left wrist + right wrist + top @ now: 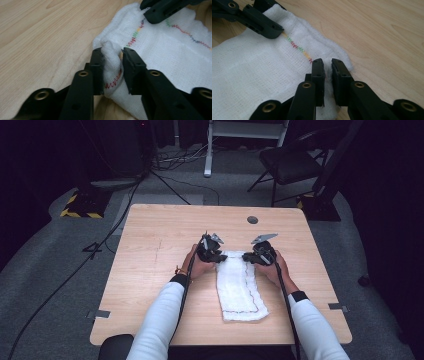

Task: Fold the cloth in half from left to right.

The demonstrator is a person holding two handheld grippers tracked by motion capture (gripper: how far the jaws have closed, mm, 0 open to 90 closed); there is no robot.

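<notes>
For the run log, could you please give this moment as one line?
scene: folded white cloth on wooden table | left gripper: pinching far-left corner | right gripper: pinching far-right corner | cloth: flat

A folded cloth (239,287) lies on the table (150,270), chair (292,162) behind.

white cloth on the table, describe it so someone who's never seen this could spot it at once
On the light wooden table, look between the two hands. The folded white cloth lies there as a long strip; multicoloured zigzag stitching along its hem sets it apart.
</notes>
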